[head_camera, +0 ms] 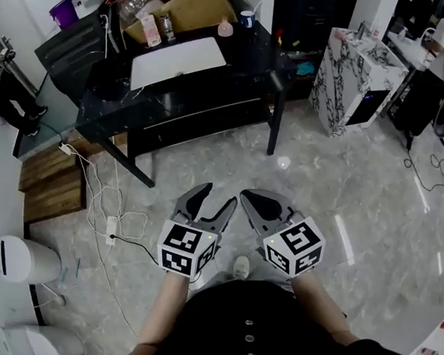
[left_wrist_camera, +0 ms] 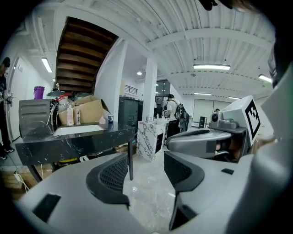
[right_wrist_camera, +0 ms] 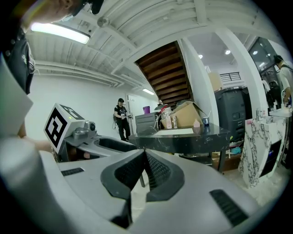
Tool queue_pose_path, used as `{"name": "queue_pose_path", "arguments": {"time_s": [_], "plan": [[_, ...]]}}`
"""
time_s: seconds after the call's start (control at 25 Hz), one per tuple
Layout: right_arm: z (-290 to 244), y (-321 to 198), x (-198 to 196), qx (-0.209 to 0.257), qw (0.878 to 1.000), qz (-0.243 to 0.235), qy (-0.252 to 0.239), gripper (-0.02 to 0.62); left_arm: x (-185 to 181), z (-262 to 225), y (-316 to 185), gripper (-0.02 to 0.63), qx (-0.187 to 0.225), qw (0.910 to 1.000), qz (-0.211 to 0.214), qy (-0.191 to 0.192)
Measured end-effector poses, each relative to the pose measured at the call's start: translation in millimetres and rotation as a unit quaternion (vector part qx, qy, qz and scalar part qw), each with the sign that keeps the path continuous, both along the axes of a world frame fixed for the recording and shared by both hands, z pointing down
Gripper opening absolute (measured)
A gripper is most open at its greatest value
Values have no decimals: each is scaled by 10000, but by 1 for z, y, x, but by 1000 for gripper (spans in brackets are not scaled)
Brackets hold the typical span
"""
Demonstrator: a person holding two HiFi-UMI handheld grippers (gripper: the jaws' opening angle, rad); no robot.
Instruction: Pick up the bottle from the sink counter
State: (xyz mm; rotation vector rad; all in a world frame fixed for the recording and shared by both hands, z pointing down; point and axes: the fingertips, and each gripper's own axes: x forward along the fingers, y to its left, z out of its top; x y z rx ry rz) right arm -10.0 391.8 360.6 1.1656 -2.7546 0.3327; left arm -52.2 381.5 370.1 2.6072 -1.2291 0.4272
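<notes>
The black sink counter (head_camera: 248,59) lies at 12 o'clock across the floor (head_camera: 321,189), a marbled cabinet (head_camera: 354,76) at 2. A cluttered cardboard box (head_camera: 187,6) backs its white basin (head_camera: 176,61), the pink bottle (head_camera: 226,29) at the basin's 1 o'clock. The left gripper (head_camera: 219,198) holds its fingers apart, the right gripper (head_camera: 249,198) presses its own together, both empty.

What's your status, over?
Left gripper jaws apart, empty; right gripper jaws together, empty. Bottles on sink counter ahead, untouched. Cables on floor, left of path.

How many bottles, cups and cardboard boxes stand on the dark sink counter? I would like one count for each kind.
Bottles: 3
Cups: 1
Cardboard boxes: 1
Total: 5
</notes>
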Motion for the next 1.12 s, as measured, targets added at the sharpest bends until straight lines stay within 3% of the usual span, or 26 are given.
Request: {"name": "queue_pose_path", "arguments": {"time_s": [0.56,1.12], "plan": [[19,-44,27,-279,9990,328,76,6,33,-3,-55,244,-13,9992,312,246],[25,-129,25,-408,9982,422,108,6,24,-1,-146,258,-109,9986,408,303]]}}
